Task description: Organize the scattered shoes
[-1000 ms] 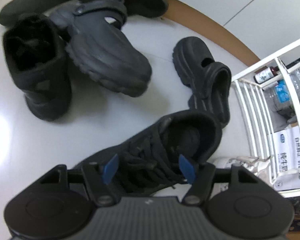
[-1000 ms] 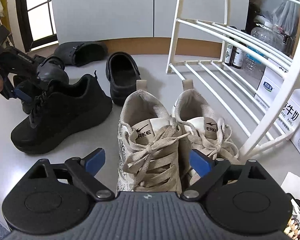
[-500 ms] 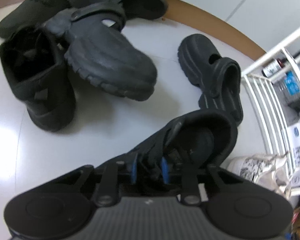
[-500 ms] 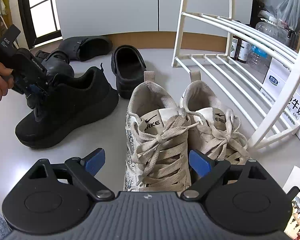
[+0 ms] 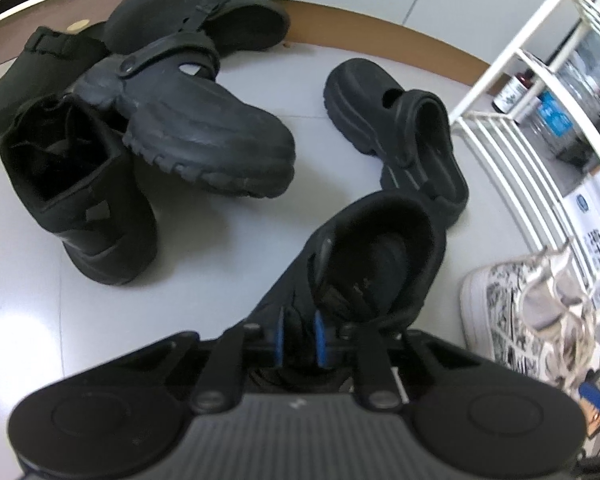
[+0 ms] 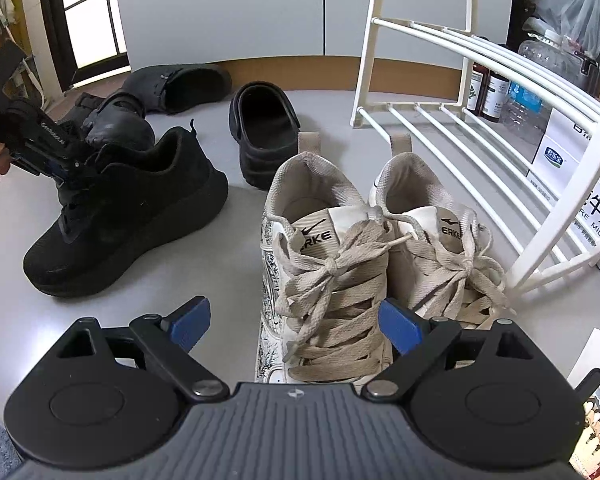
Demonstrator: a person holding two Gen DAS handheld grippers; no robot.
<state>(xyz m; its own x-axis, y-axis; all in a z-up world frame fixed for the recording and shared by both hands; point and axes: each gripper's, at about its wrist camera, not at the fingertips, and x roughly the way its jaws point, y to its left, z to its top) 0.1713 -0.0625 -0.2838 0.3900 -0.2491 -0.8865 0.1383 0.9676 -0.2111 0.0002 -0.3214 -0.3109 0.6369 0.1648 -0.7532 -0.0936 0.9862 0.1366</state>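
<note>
The left gripper point(image 5: 299, 339) was closing its fingers on the laces and tongue of the black sneaker point(image 6: 128, 216), which stood on the floor just beyond the fingertips. That hold was soft and likely to stretch; the stiffer heel collar, farther ahead, looked firmer. The right gripper point(image 6: 296, 322) held its fingers spread, empty, over the beige sneakers point(image 6: 372, 240).

Bare floor point(image 6: 228, 280) between sneakers

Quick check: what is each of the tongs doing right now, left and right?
Left tongs: jaws closing, pinching the tongue of the black sneaker.
Right tongs: open, holding nothing, above the beige ERKE sneakers.
</note>
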